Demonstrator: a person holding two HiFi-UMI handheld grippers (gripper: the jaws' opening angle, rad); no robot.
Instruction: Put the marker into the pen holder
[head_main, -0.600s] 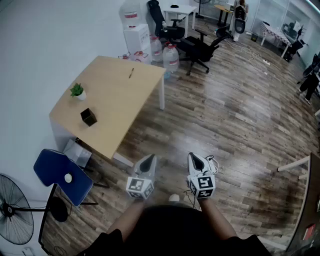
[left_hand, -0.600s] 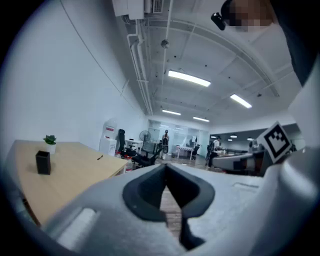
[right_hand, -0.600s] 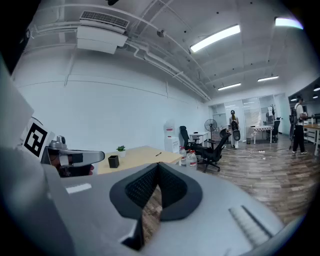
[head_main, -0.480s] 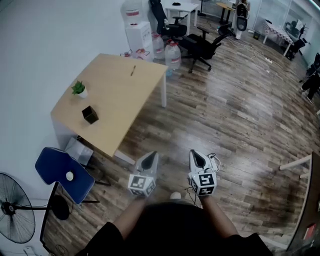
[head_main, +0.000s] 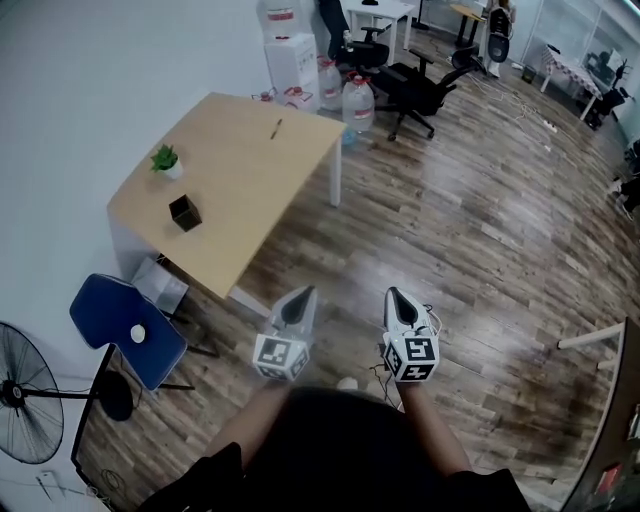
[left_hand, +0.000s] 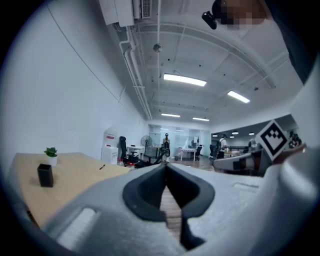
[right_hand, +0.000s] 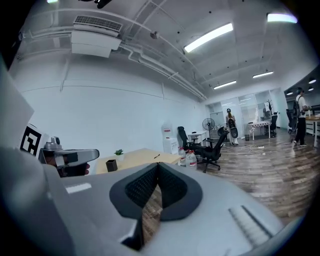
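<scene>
A dark marker (head_main: 275, 129) lies near the far edge of the light wooden table (head_main: 240, 200); it shows small on the tabletop in the left gripper view as the marker (left_hand: 102, 167). The black pen holder (head_main: 184, 213) stands near the table's left side, by a small potted plant (head_main: 165, 160). The holder (left_hand: 45, 175) is at the left in the left gripper view. My left gripper (head_main: 300, 297) and right gripper (head_main: 396, 297) hang over the wooden floor, well short of the table. Both are shut with their tips together and nothing between them.
A blue chair (head_main: 125, 340) stands at the table's near left corner, with a floor fan (head_main: 25, 400) beside it. Water bottles (head_main: 358, 100) and black office chairs (head_main: 415, 90) stand beyond the table's far end. Wooden floor lies between me and the table.
The whole view has shifted slightly: the table sits a little further right and up in the frame. Both grippers stay shut and side by side.
</scene>
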